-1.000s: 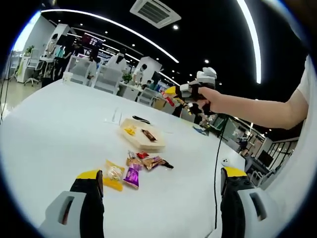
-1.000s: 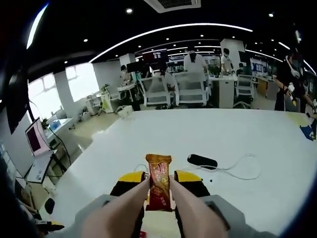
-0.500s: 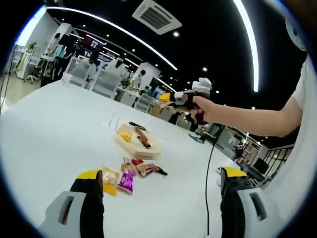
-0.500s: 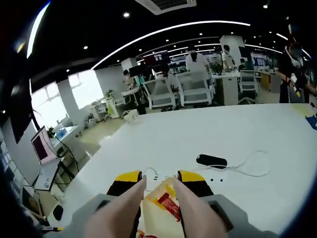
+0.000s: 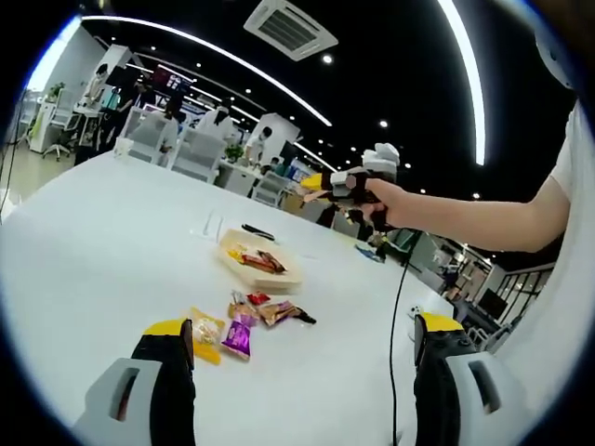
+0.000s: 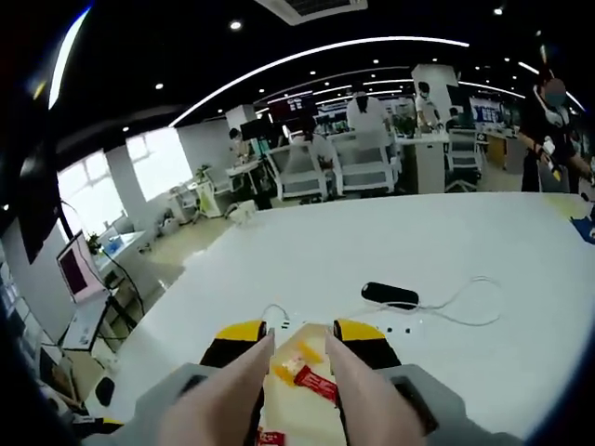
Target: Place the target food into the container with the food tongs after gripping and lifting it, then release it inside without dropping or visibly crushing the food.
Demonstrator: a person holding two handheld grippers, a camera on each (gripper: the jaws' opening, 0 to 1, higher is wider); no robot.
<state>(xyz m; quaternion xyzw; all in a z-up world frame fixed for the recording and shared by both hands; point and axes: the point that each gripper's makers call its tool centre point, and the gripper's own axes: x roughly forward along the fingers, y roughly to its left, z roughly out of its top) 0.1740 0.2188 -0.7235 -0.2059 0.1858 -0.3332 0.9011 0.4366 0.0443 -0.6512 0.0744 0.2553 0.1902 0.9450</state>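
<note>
My right gripper (image 6: 299,330) is shut on the beige food tongs (image 6: 237,381), whose arms stand slightly apart. Between the arms, below them, a red packet (image 6: 316,379) and an orange packet (image 6: 299,353) lie in the wooden container (image 6: 293,404). In the left gripper view the container (image 5: 279,276) sits mid-table with snacks in it, and the right gripper (image 5: 349,183) hovers above and beyond it in a person's hand. My left gripper (image 5: 302,339) is wide open, low over the table, holding nothing. A pile of loose snack packets (image 5: 256,311) lies in front of the container.
A yellow packet (image 5: 206,334) and a purple packet (image 5: 234,336) lie nearest my left jaw. A black device with a white cable (image 6: 390,295) rests on the table beyond the tongs. A black cable (image 5: 395,316) hangs from the right gripper. Office chairs and people stand far behind.
One second ago the tongs held an orange-red packet upright. The tongs have opened a little and the packet now lies in the container. The left gripper stayed open.
</note>
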